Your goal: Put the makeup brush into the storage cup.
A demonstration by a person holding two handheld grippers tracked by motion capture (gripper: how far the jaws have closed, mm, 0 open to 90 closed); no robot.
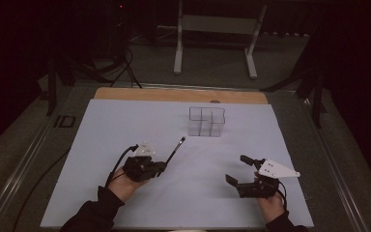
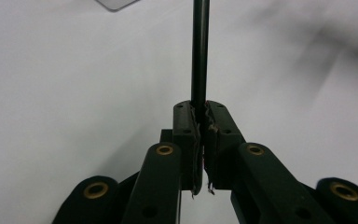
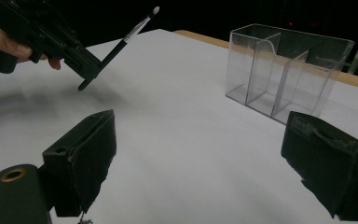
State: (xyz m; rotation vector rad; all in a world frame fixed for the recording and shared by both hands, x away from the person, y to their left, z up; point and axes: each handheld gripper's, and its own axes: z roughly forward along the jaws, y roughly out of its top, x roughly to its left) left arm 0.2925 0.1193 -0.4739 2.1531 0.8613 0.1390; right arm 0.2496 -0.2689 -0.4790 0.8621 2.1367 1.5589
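Left gripper (image 1: 163, 167): black two-jaw tool in the person's left hand (image 1: 125, 181), at the near left of the sheet; its jaws are clamped on the handle of the brush, pads pressed to either side in the left gripper view.
Brush: slim black-handled brush with a pale tip (image 1: 175, 149), held low on its handle; the shaft runs away from the jaws toward the far right, the tip pointing toward the organiser but well short of it. In the right gripper view it is lifted off the sheet, tip raised — a short length of handle projects below the jaws.
Right gripper (image 1: 236, 169): black, with a grey three-cornered plate, in the right hand (image 1: 270, 203) at the near right; jaws spread wide, nothing between them.
Organiser: clear plastic box with several upright compartments (image 1: 206, 121), standing on the far middle of the sheet; apparently empty, though the clear walls make this hard to judge.
Surface: white sheet (image 1: 125, 121) over a wooden table (image 1: 125, 93) — the wood shows along the far edge.
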